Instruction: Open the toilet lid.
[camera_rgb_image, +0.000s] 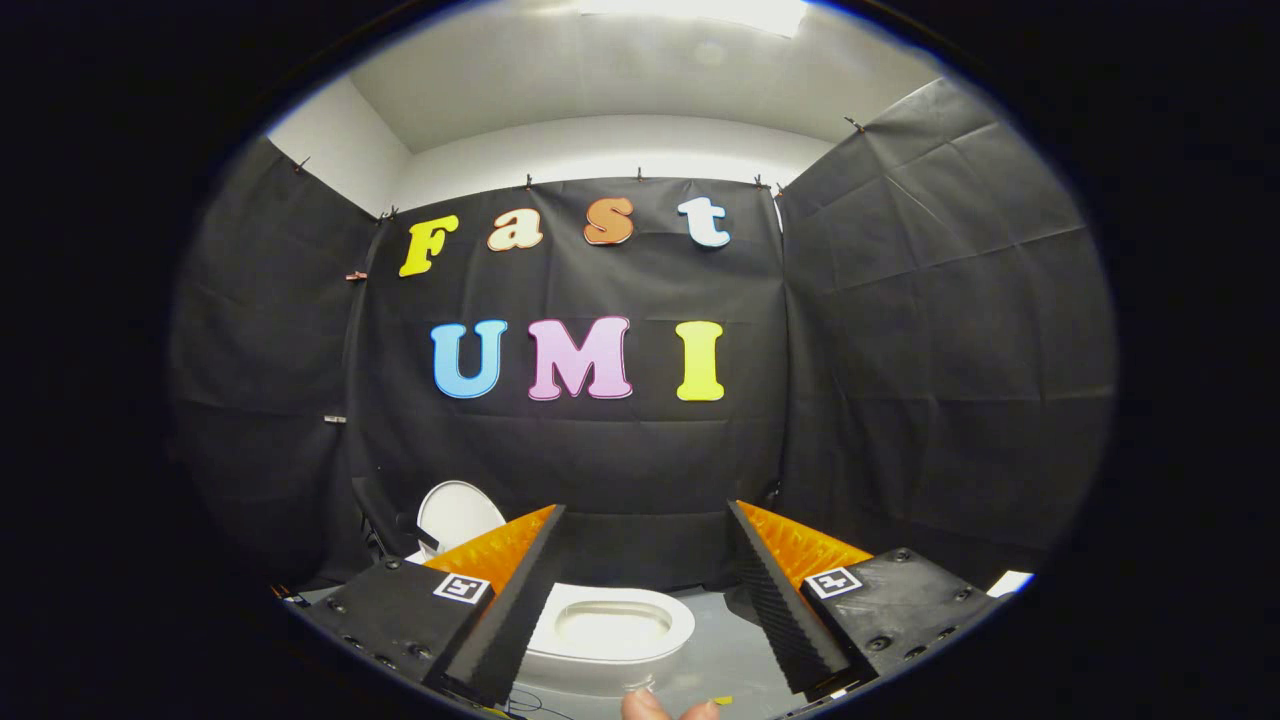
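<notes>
The tongs (645, 520) stand wide apart with nothing between their fingers (510, 600), held above the floor (720, 660) and facing the booth's black cloth wall (620, 450). The toilet (610, 628) sits low on the floor, between the two fingers and just beyond them, its white seat ring and bowl open to view. Its lid (458, 515) is already raised: a white oval standing upright to the far left of the seat, partly hidden behind the left finger and close against the cloth wall. The seat's left part is covered by that same finger. Nearer than the toilet, at the near edge between the fingers, a person's fingertips (655, 706) show. A small yellow thing (722, 700) lies on the floor just right of them; what it is cannot be told. A white scrap (1010, 582) lies on the floor far right, beyond the right finger.
</notes>
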